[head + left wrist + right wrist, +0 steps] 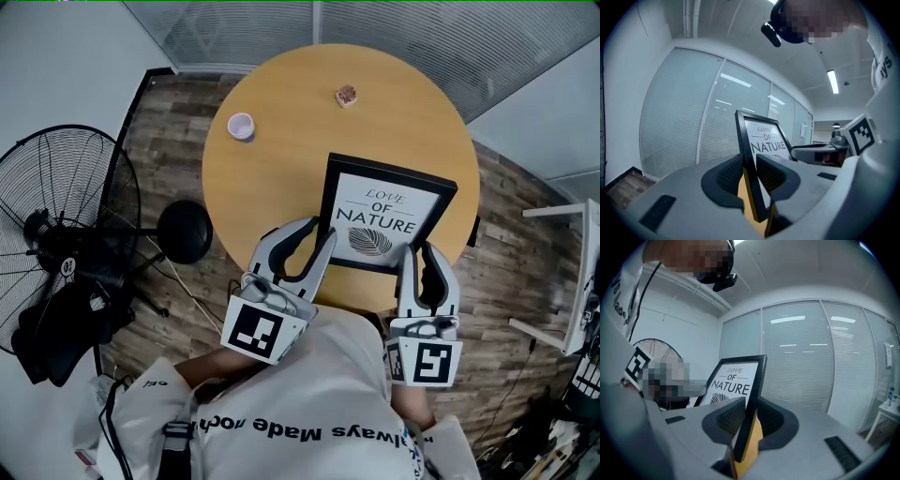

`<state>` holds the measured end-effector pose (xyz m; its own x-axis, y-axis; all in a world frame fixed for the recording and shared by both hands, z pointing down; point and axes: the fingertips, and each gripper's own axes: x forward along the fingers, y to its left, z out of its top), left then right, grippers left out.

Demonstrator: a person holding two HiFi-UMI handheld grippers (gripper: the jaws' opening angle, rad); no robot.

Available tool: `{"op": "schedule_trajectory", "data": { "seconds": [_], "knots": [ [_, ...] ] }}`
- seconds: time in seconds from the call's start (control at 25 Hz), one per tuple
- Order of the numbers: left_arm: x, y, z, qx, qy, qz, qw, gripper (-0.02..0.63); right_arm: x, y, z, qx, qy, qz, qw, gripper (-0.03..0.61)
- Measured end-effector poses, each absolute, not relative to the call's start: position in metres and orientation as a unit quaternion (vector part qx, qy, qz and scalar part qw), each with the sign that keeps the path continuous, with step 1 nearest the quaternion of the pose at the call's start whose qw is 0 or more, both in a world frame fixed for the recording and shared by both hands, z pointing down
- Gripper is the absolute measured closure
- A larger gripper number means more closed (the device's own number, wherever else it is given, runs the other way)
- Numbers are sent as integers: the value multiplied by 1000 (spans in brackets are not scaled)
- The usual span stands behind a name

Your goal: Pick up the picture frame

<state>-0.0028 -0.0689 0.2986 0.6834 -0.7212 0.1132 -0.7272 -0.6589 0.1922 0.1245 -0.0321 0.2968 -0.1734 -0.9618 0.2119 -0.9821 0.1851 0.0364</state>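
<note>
We wear a white shirt (309, 403) with a line of black lettering printed across it. A black strap with a grey buckle (175, 435) lies over it on our left side, next to a thin black cable (109, 417). Our left hand-held gripper (319, 231) and right hand-held gripper (419, 251) look alike: smooth, pale grey moulded shells that curve into two broad jaws, each lined inside with a black ribbed pad (729, 176). Small black rectangular insets mark the grey housings. Behind the jaws each carries a white cube (253, 330) printed with black square markers.
</note>
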Motion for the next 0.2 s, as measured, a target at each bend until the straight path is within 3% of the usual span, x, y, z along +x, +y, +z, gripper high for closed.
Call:
{"op": "schedule_trajectory", "data": {
  "seconds": [0.2],
  "knots": [
    [-3, -69, 298, 910, -398, 17, 115, 509, 125, -32, 295, 635, -764, 57, 95, 483]
  ]
}}
